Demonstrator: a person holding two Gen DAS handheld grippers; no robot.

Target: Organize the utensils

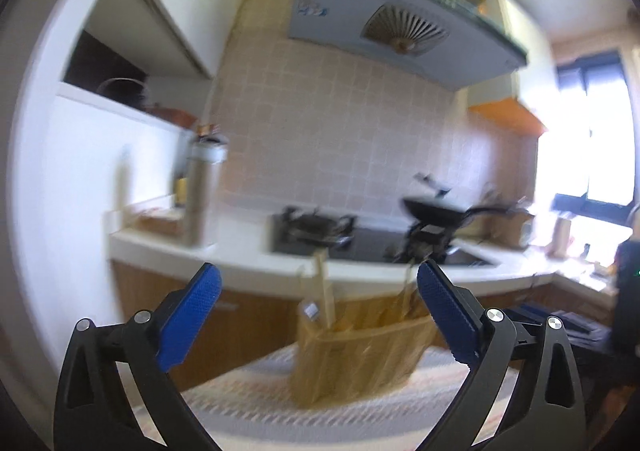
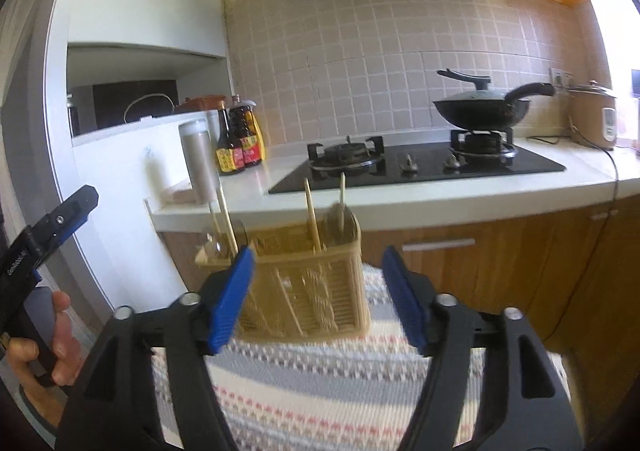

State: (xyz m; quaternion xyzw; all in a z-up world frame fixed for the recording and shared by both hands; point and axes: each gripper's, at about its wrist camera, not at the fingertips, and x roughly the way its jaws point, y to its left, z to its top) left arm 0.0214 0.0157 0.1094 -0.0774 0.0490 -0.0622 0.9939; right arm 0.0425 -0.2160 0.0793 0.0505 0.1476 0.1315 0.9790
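A tan woven utensil basket (image 2: 308,291) stands on a striped cloth (image 2: 320,391), with wooden chopsticks (image 2: 311,217) and a spoon (image 2: 339,211) upright in it. More chopsticks (image 2: 225,221) stick up at its left side. My right gripper (image 2: 318,265) is open and empty, just in front of the basket. The left wrist view is blurred; the basket (image 1: 360,355) shows there too. My left gripper (image 1: 318,281) is open and empty, raised in front of the basket. It also shows at the left edge of the right wrist view (image 2: 60,219), held in a hand.
A white counter (image 2: 400,203) runs behind the table with a black gas hob (image 2: 420,167), a wok (image 2: 480,107), sauce bottles (image 2: 238,143), a steel flask (image 2: 198,159) and a rice cooker (image 2: 592,115). Wooden cabinets (image 2: 500,271) stand below. A white wall (image 2: 116,179) is to the left.
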